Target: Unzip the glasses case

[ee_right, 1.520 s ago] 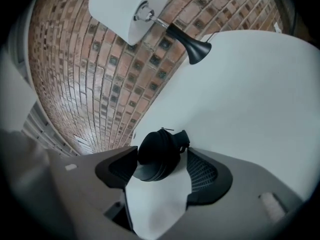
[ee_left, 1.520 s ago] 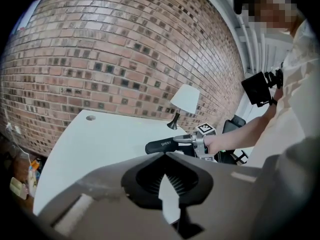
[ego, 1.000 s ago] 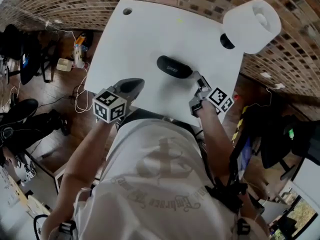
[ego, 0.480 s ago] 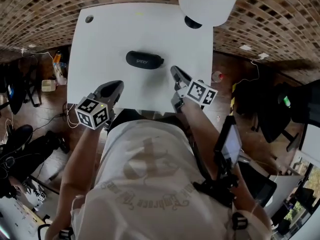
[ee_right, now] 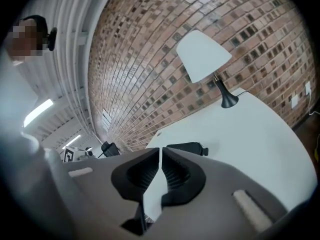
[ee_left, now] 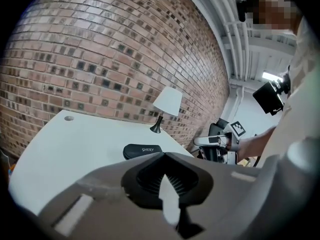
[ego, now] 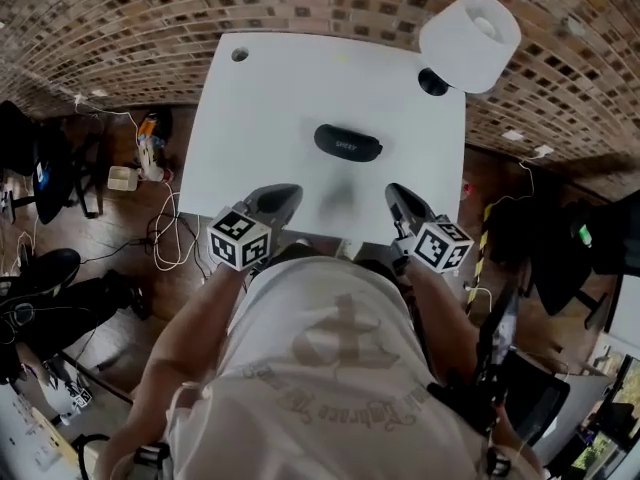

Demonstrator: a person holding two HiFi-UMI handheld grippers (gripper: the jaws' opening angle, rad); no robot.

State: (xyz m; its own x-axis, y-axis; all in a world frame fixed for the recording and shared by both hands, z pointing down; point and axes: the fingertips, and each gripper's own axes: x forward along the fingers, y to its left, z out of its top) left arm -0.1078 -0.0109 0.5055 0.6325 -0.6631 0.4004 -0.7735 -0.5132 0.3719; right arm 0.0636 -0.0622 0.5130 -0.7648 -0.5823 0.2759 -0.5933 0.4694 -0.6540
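My left claw is clenched empty and my right claw has just been closing on nothing (the glasses case lies well apart).

Brick wall, white table, white-shaded lamp, cable-strewn wooden floor

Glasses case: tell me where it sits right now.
Head view: the glasses case lies near the middle of the white table; the lamp stands farther back to its right, at the far right corner.

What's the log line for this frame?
case: on table, no gripper on it | left gripper: shut, empty | right gripper: jaws just closing, now shut, nothing between
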